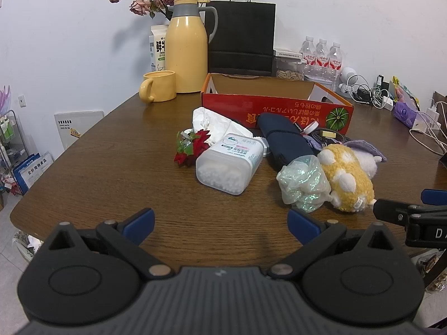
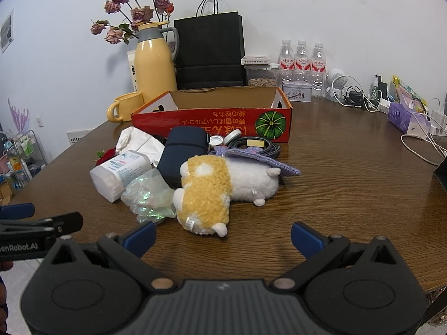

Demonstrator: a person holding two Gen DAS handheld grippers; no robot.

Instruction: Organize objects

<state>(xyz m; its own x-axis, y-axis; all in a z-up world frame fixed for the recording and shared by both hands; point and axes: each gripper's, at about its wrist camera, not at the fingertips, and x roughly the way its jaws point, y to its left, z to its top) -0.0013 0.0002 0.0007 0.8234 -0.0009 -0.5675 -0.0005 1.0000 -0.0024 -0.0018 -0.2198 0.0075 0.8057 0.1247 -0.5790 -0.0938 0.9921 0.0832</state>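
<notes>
1. The left gripper (image 1: 220, 222) hovers low over the near edge of a brown wooden bench (image 1: 111, 167); its blue-tipped fingers (image 1: 139, 222) are spread wide and hold nothing.
2. The right gripper (image 2: 223, 236) hovers beside it, fingers (image 2: 306, 238) equally wide apart and empty, just short of a plush toy (image 2: 212, 192).
3. The plush toy, yellow and white, lies on its side in a small heap of clutter at mid-bench.
4. Touching the toy's left side is a crumpled shiny plastic bag (image 2: 149, 196); left of that lies a clear tub of cotton swabs (image 1: 229, 164) on its side.
5. Behind these sit a dark blue pouch (image 2: 183, 153), a white crumpled tissue (image 1: 215, 124), a red artificial flower (image 1: 192, 146) and a purple cloth (image 2: 257, 157).
6. Just behind the heap stands an open red cardboard box (image 1: 276, 111), which looks empty.
7. Farther back are a yellow jug (image 1: 187, 53), a yellow mug (image 1: 159, 86) and a black paper bag (image 1: 241, 39).
</notes>
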